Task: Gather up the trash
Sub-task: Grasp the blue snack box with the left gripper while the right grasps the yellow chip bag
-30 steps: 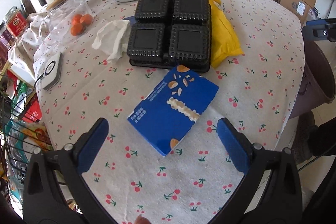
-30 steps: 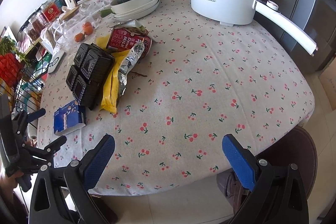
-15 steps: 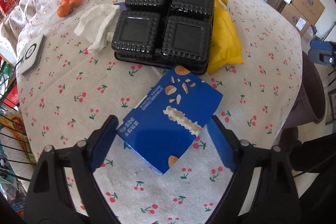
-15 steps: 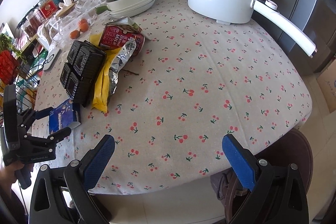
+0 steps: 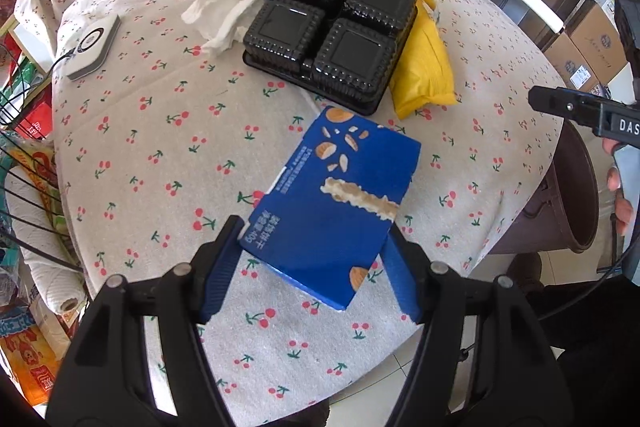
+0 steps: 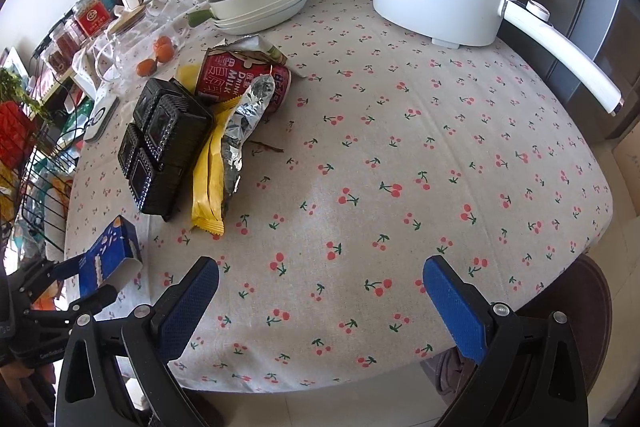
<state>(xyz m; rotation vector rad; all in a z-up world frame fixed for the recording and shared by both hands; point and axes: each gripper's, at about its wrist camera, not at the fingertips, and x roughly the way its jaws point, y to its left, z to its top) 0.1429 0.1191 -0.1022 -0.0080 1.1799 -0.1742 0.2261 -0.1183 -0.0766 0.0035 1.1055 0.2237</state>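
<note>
- Left wrist view: the left gripper point(image 5: 316, 267) has just been closing on the blue snack box point(image 5: 334, 199), pads pressing its sides, its near end tilted off the cherry-print tablecloth point(image 5: 160, 131), apparently for binning.
- Right wrist view: the right gripper point(image 6: 320, 303) hangs wide open and empty over bare cloth, presumably waiting; black tray point(image 6: 164, 143) and yellow wrapper point(image 6: 210, 175) lie ahead.

The table point(image 5: 160, 131) wears a cream cloth sprinkled with small red cherries on green stems. On it lies a deep blue box point(image 5: 332, 203) printed with tan biscuit pieces and white lettering. Beyond the box sits a glossy black tray point(image 5: 332, 31); right of the tray, a plain yellow packet point(image 5: 424, 67); left of it, a white tissue point(image 5: 220, 11).
</note>
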